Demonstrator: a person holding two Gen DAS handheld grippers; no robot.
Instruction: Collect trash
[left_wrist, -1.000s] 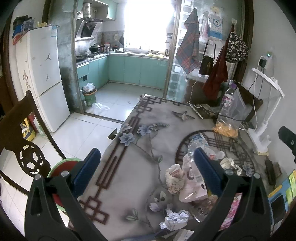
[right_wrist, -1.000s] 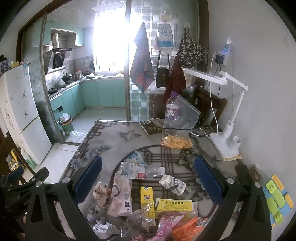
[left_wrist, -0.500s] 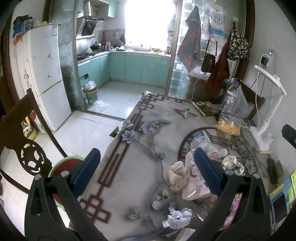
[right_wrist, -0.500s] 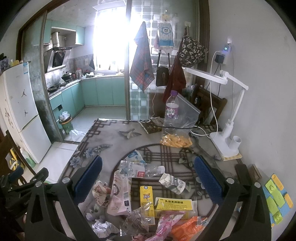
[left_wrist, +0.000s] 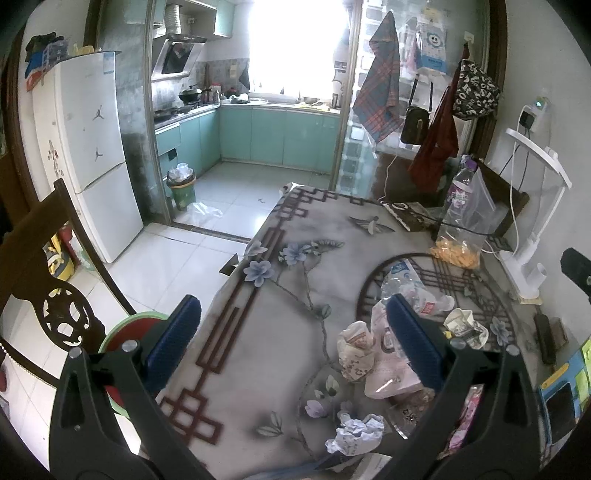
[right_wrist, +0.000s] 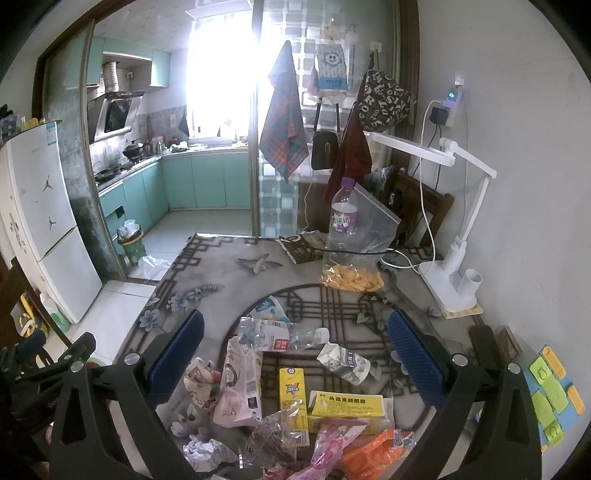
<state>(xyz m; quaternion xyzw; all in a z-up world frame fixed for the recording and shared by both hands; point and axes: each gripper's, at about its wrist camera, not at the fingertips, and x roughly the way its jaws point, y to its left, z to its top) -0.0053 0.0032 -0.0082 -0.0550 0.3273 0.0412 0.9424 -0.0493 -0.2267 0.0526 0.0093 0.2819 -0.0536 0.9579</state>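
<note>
Since the earlier frame both tongs have drifted slightly back from the trash pile (right_wrist: 280, 384), which lies on the worktop (left_wrist: 266, 332) just before the white lamp (right_wrist: 454, 280). Left tongs (left_wrist: 291, 343) and right tongs (right_wrist: 295, 354) hang released, empty. Best take one loose piece first, perhaps the crumpled paper (left_wrist: 354, 432).

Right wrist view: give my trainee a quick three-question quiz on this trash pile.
1. True or false: the crushed clear bottle stands upright.
2. Which lies nearest the white desk lamp? A) crumpled white paper B) bag of yellow snacks C) orange wrapper
3. Fill in: the right gripper hangs over the pile with its jaws ____.

Key: 1 false, it lies on its side; 2 B; 3 open, gripping nothing.
</note>
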